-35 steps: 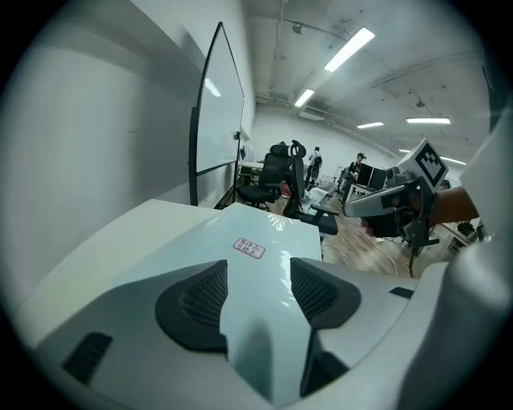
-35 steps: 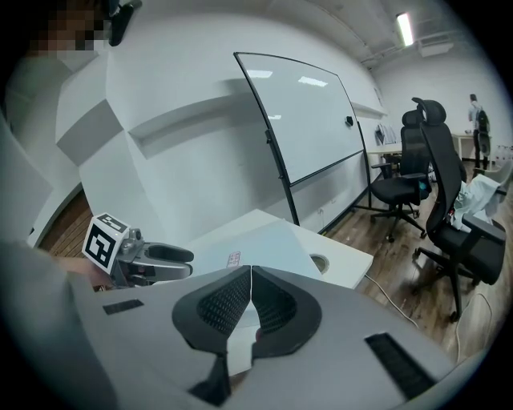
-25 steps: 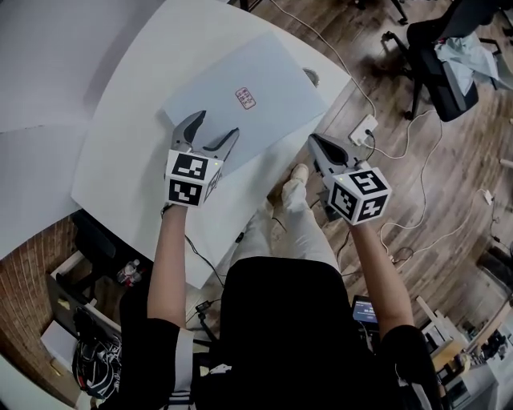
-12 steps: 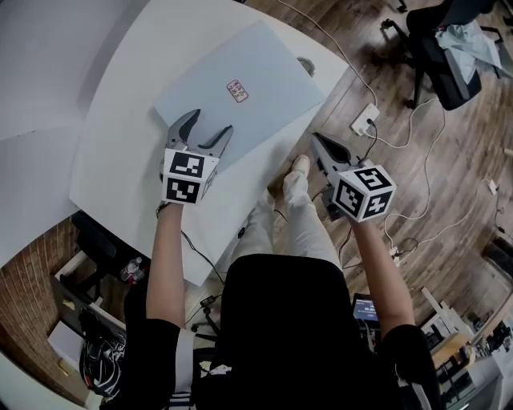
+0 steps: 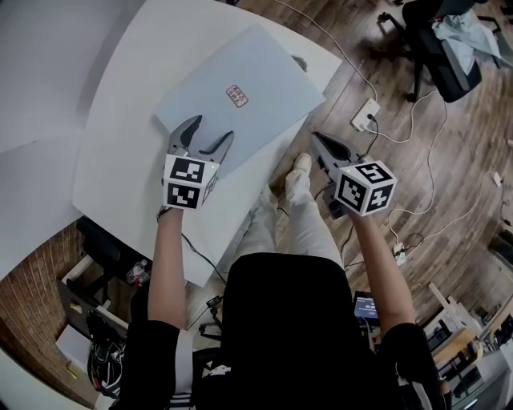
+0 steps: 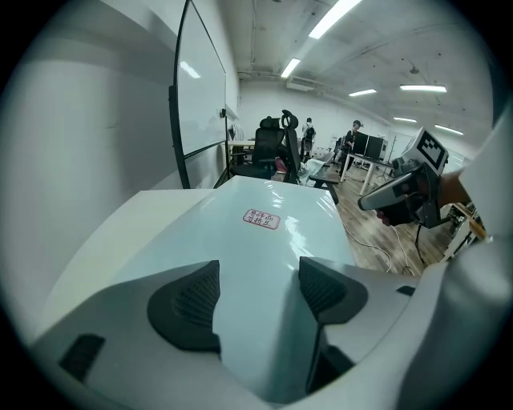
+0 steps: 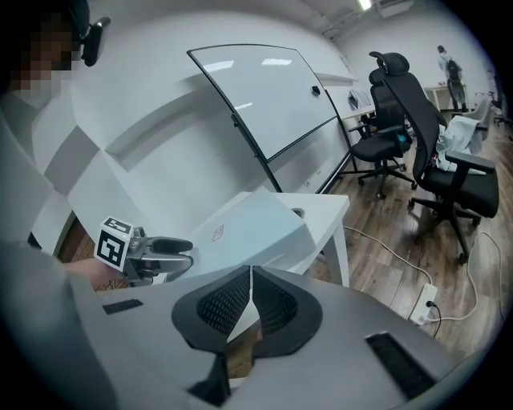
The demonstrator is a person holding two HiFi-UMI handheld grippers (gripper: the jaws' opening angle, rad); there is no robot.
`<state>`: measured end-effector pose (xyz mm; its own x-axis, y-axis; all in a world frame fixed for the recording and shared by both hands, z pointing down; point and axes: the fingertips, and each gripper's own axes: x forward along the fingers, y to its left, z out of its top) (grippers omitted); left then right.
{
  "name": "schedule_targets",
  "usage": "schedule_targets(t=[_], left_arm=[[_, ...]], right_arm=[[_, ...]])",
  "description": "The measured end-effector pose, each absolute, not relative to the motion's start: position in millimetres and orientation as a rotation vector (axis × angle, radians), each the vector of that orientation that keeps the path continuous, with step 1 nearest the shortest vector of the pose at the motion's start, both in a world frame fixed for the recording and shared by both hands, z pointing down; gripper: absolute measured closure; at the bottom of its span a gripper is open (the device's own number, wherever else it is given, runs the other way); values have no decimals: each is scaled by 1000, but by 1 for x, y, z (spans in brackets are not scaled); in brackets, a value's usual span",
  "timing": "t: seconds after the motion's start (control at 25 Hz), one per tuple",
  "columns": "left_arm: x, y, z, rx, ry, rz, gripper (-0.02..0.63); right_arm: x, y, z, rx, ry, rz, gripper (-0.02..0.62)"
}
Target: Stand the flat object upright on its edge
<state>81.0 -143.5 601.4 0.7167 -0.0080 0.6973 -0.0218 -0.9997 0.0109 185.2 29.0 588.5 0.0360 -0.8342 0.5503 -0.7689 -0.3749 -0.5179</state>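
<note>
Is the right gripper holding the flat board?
No, the right gripper is shut, fingers together on nothing, apart from the flat board.

Open-plan office — swivel chairs (image 7: 394, 100), whiteboard (image 7: 264, 96), ceiling strip lights (image 6: 341, 12), wood floor (image 5: 465, 200).

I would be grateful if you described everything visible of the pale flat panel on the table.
The flat panel is a pale blue-grey, glossy rectangle lying flat on the white table, with a small red-printed sticker near its middle. The open left claw hangs over its near edge; contact cannot be told.
</note>
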Motion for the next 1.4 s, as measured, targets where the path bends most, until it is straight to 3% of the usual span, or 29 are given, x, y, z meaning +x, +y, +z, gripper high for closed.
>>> schedule_targets(t=[0.36, 0.48, 0.92, 1.4], left_arm=[[86, -116, 599, 2909, 58, 1202, 290], [87, -110, 599, 2915, 66, 1204, 291], [96, -89, 598, 2912, 127, 1220, 293], [102, -78, 596, 2934, 176, 1229, 299]], right_arm=[[188, 39, 602, -2080, 1630, -1341, 550], [186, 43, 611, -1983, 1611, -1396, 454], [190, 55, 624, -1640, 1406, -1411, 342], [207, 52, 632, -1541, 1306, -1351, 319]])
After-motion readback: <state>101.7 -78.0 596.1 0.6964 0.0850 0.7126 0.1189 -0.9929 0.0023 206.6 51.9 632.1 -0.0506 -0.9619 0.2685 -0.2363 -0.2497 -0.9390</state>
